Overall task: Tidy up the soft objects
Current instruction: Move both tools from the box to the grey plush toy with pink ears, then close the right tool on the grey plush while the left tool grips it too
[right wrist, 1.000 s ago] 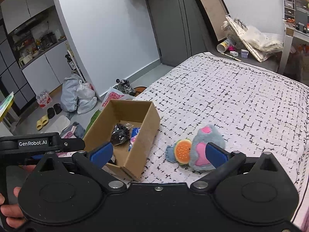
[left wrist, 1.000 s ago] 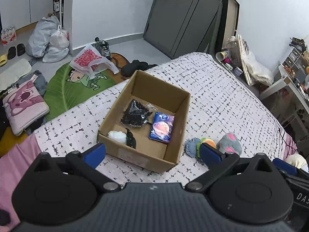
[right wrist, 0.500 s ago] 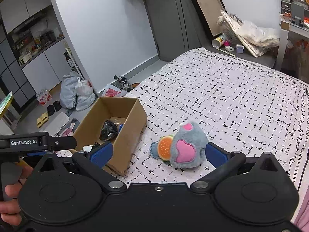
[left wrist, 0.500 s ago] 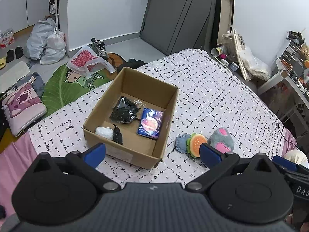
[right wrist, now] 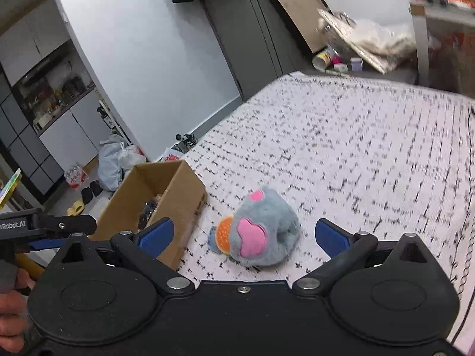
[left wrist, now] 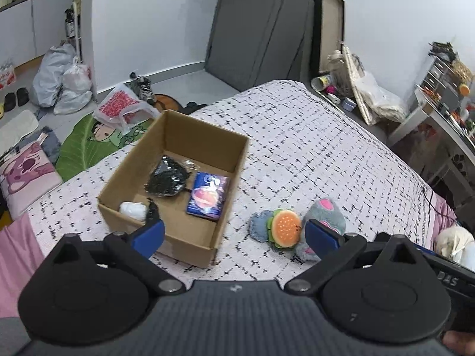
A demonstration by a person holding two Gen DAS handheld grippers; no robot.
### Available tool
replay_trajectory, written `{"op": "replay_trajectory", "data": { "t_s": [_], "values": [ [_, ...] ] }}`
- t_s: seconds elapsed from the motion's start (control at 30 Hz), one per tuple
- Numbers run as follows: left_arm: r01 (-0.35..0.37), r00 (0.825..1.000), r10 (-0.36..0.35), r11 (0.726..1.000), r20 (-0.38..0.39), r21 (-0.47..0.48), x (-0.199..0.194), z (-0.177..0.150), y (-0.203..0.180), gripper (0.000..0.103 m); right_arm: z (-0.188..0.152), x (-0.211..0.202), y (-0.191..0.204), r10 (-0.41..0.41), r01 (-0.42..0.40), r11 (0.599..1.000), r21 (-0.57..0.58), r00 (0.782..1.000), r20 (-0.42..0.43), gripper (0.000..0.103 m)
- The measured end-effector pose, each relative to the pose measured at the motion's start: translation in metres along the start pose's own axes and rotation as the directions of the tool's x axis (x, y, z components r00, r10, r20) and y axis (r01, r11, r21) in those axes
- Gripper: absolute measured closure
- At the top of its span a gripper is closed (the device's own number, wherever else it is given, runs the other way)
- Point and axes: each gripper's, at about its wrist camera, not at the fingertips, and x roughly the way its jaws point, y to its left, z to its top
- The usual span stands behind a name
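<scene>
Right wrist view now has the grey plush toy (right wrist: 265, 233) centred between the fingers, where a second ago it sat off to the right; the right gripper (right wrist: 243, 233) has closed in for a pick. Its jaws are spread wide, empty, touching nothing. The toy lies on the bedspread (right wrist: 371, 148) beside the cardboard box (left wrist: 178, 246). The left gripper (left wrist: 234, 233) hovers, also wide and empty
</scene>
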Motion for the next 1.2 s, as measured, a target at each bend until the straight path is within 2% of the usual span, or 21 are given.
{"op": "replay_trajectory", "data": {
  "t_s": [0.1, 0.2, 0.27, 0.33, 0.43, 0.77, 0.83, 1.1, 1.2],
  "values": [
    [0.005, 1.0, -0.005, 1.0, 0.006, 0.023, 0.007, -0.009, -0.009, 0.003, 0.002, 0.005, -0.009, -0.006, 0.007, 0.999, 0.034, 1.0, -0.021, 0.001],
    [0.007, 1.0, -0.007, 1.0, -0.004, 0.016, 0.017, -0.019, -0.018, 0.004, 0.005, 0.005, -0.016, 0.029, -0.028, 0.997, 0.074, 1.0, -0.009, 0.002],
    [0.018, 1.0, -0.018, 1.0, -0.013, -0.003, 0.022, -0.024, -0.022, 0.009, 0.004, 0.007, -0.021, 0.044, -0.043, 0.996, 0.08, 0.999, -0.011, 0.007],
    [0.029, 0.999, -0.029, 1.0, -0.013, -0.006, 0.027, -0.028, -0.028, 0.01, 0.003, 0.013, -0.026, 0.048, -0.046, 0.995, 0.086, 0.998, -0.028, 0.015],
    [0.032, 0.999, -0.032, 0.999, -0.007, -0.005, 0.033, -0.032, -0.038, 0.017, 0.002, 0.02, -0.036, 0.053, -0.045, 0.991, 0.128, 0.997, -0.055, 0.024],
    [0.061, 0.998, -0.062, 0.996, -0.022, -0.067, 0.058, -0.034, -0.049, 0.046, -0.001, 0.044, -0.055, 0.098, -0.072, 0.968, 0.242, 0.99, -0.1, 0.042],
    [0.067, 0.997, -0.07, 0.995, -0.03, -0.074, 0.063, -0.033, -0.049, 0.049, -0.002, 0.049, -0.059, 0.106, -0.073, 0.96, 0.269, 0.988, -0.11, 0.05],
    [0.085, 0.995, -0.089, 0.994, -0.04, -0.074, 0.08, -0.028, -0.054, 0.05, -0.01, 0.071, -0.071, 0.167, -0.113, 0.918, 0.38, 0.98, -0.111, 0.051],
    [0.094, 0.994, -0.099, 0.992, -0.053, -0.079, 0.087, -0.027, -0.054, 0.05, -0.015, 0.08, -0.069, 0.163, -0.105, 0.922, 0.373, 0.978, -0.129, 0.051]
  ]
}}
